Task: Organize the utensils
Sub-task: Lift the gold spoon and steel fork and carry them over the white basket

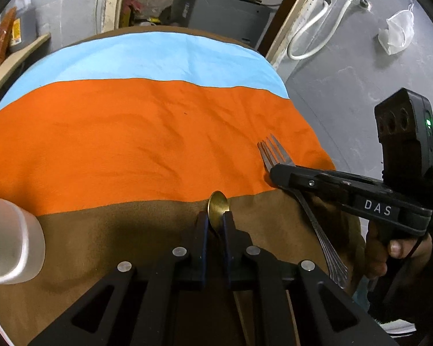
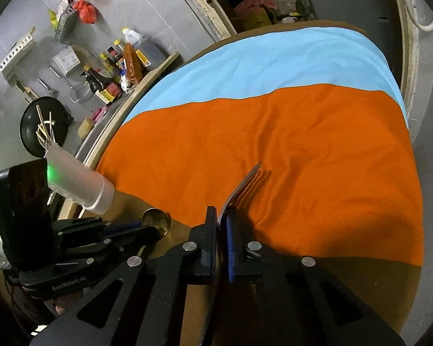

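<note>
**Spoon in the left gripper, fork in the right**

The tabletop (image 1: 106, 239) is covered by a cloth in three bands: pale blue at the far side, orange across the middle, brown nearest the person.

The left gripper (image 1: 215, 222) is clamped on a brass-coloured spoon (image 1: 218, 207). Its bowl sticks out past the fingertips, over the line where the orange band meets the brown. From the right wrist view the same spoon (image 2: 156, 221) shows at the front of that gripper (image 2: 143, 226), close above the brown cloth.

The right gripper (image 2: 221, 216) is closed tight on a steel fork (image 2: 246, 181), pinching it at the neck just behind the tines. The tines reach out over the orange band, and the fork's handle (image 1: 329, 248) trails back over the brown band towards the tabletop's near right edge. A hand (image 1: 389, 250) grips the handle of the right gripper (image 1: 277, 173).

A white translucent cup (image 2: 80, 184) stands just to the left of the left gripper, with thin sticks poking from its top.
</note>
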Tool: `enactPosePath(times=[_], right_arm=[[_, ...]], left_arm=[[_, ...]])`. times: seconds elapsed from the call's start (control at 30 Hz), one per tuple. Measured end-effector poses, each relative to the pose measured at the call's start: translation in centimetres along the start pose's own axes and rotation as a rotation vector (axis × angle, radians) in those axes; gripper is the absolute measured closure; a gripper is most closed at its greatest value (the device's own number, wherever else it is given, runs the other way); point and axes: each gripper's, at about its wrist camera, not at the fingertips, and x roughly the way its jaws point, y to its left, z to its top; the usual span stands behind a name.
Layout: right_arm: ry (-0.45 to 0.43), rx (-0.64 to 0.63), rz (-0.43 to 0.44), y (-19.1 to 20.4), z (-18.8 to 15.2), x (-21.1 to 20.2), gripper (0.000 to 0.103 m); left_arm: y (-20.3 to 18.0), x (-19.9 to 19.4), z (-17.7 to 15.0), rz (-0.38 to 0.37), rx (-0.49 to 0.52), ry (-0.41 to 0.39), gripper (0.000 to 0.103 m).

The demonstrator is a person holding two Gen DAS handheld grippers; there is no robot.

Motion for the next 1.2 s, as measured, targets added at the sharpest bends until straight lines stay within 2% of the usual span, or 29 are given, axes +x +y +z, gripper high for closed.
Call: enactPosePath(times=[0.13,0.27,0.6,0.83,0.97,1.2], right_arm=[[-0.053,0.002,-0.003,0.4,-0.4,-1.4,0.099],[-0.15,-0.015,-0.023,1.8,-1.0,-3.6,0.099],[-0.361,0.012,-0.014,5.3,-1.5,-8.5,0.1],[-0.504,-0.051,-0.025,10.7,-0.5,-10.9,0.1],[-0.566,-0.121,-0.046,14.3,0.3,-12.0,0.1],[-0.606,-0.183,-0.039,19.8,1.7,-13.8,0.1]], left_arm=[[-0.9,-0.6,-0.3,0.009,0.027,-0.031,0.097],[-1.1,-2.0,-0.8,0.035,0.028,-0.072,0.1],[0.6,-9.0,-1.3,0.044,-0.016,-0.276,0.1],[2.4,-15.2,-1.0,0.067,-0.031,-0.435,0.1],[3.5,-18.4,-0.6,0.084,-0.022,-0.489,0.1],[7.0,-24.0,-0.5,0.086,-0.081,-0.589,0.1]])
